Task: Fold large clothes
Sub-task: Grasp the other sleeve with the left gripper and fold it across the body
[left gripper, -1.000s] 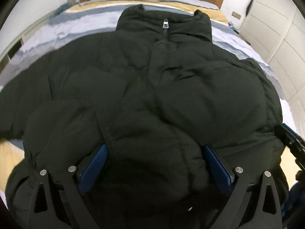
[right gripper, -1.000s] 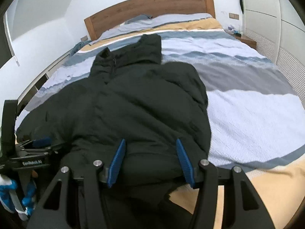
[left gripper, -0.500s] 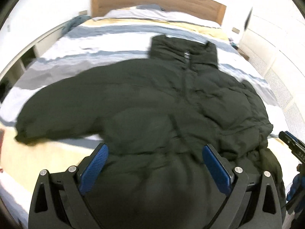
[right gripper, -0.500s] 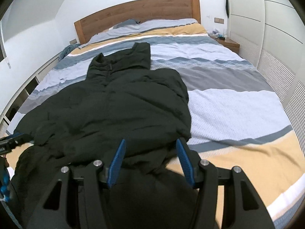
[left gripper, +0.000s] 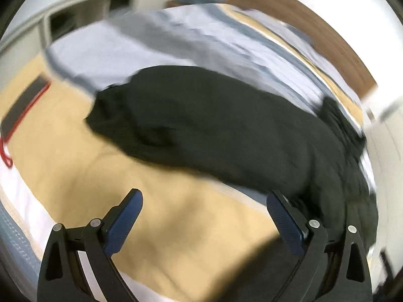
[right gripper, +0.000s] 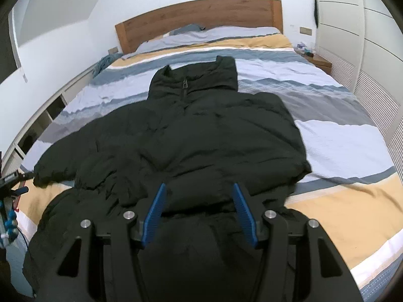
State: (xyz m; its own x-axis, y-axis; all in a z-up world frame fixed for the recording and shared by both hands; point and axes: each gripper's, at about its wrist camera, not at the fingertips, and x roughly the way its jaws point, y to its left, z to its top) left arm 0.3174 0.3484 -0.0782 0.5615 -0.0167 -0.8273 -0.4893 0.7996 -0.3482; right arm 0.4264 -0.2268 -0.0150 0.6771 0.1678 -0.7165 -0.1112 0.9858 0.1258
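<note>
Fingers on left gripper [left gripper: 204,220] spread wide, empty; right gripper [right gripper: 201,214] half-open, nothing pinched. Black puffer jacket [right gripper: 196,136] lies flat on striped bed [right gripper: 340,141]. Prob light, puffy, slippery; grab at sleeve cuff [left gripper: 105,115].

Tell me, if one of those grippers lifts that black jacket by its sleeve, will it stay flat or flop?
Probably flop: the jacket is puffy and creased, already sagging over the bed edge. It likely weighs little for its bulk, since it looks padded. Its thick sleeve may squash and slip in a narrow grip.
</note>
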